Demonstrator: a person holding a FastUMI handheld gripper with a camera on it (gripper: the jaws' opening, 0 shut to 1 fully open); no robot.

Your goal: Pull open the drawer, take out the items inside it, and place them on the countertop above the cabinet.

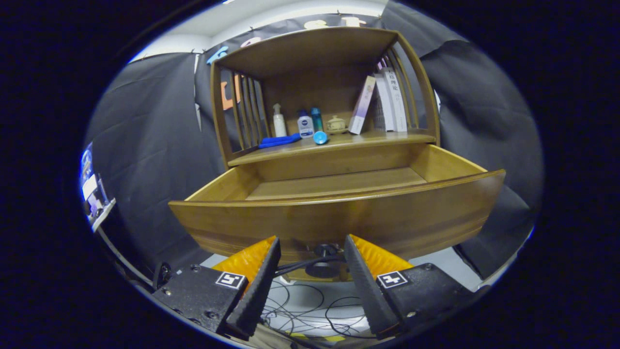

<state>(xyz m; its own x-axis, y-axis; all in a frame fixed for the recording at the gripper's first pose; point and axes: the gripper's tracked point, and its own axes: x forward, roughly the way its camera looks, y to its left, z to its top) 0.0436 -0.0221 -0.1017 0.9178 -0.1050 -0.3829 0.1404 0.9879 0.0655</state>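
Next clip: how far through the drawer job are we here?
Done: the drawer is pulled open, and bottles, a blue cloth and a small jar stand on the countertop. In hand: nothing, the tongs are open below the drawer front. Left: unclear, since the visible drawer floor looks bare.

Open drawer (pixel 339 213) just ahead of claw (pixel 312 245), bottles (pixel 305 125) on countertop (pixel 334 142) behind.

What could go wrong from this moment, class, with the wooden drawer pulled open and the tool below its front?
1. The open tool sits below the wooden drawer front; rising straight up could strike it.
2. The wooden countertop already carries a blue cloth, bottles and leaning books; placing items there may topple them.
3. The visible wooden drawer floor looks bare; items may lie hidden behind the front.
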